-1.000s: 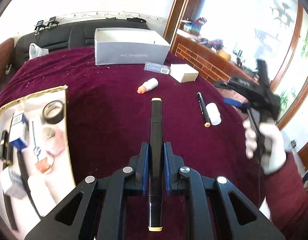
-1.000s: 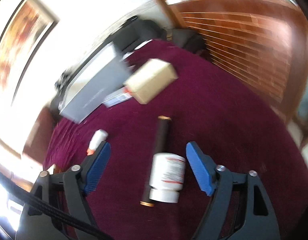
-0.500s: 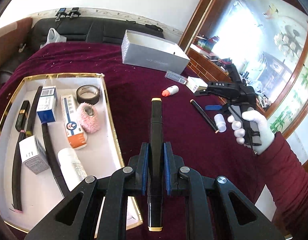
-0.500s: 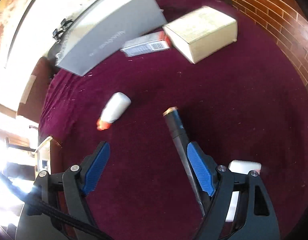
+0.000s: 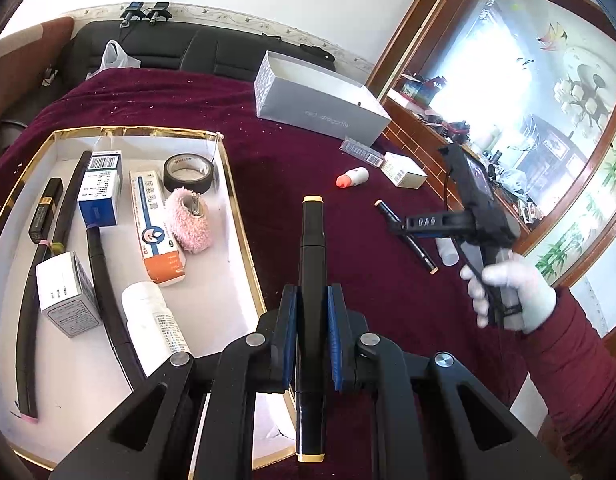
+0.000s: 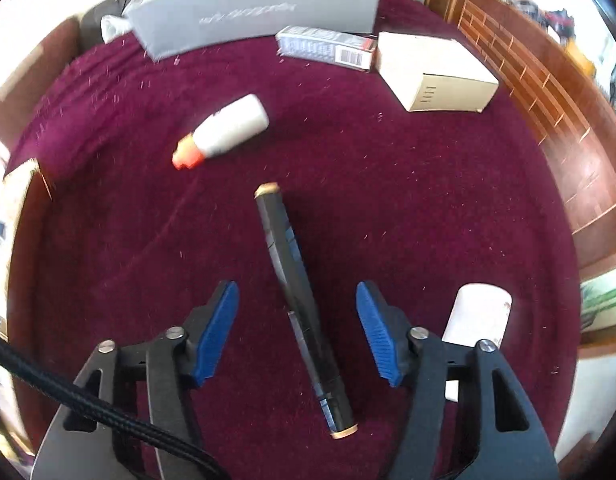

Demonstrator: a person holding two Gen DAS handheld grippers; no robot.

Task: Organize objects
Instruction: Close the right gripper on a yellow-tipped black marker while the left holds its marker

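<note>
My left gripper (image 5: 311,312) is shut on a black marker (image 5: 313,248) with cream end caps, held beside the right edge of the gold-rimmed tray (image 5: 244,236). The tray holds boxes, a tape roll (image 5: 187,172), a pink roll, a white bottle and black pens. My right gripper (image 6: 297,308), also seen in the left wrist view (image 5: 404,226), points down over a second black marker (image 6: 296,292) lying on the maroon cloth. That marker lies between its blue pads (image 6: 374,328), which are closing but are apart from it.
On the cloth lie a white bottle with an orange cap (image 6: 224,130), a beige box (image 6: 432,74), a barcode pack (image 6: 326,46), a white pill bottle (image 6: 476,312) and a long grey box (image 6: 252,8). A brick ledge (image 6: 548,92) borders the right.
The left gripper carried its marker left, bringing the tray into view. The right gripper swung down from the pill bottle onto the lying marker, and its jaws narrowed.
</note>
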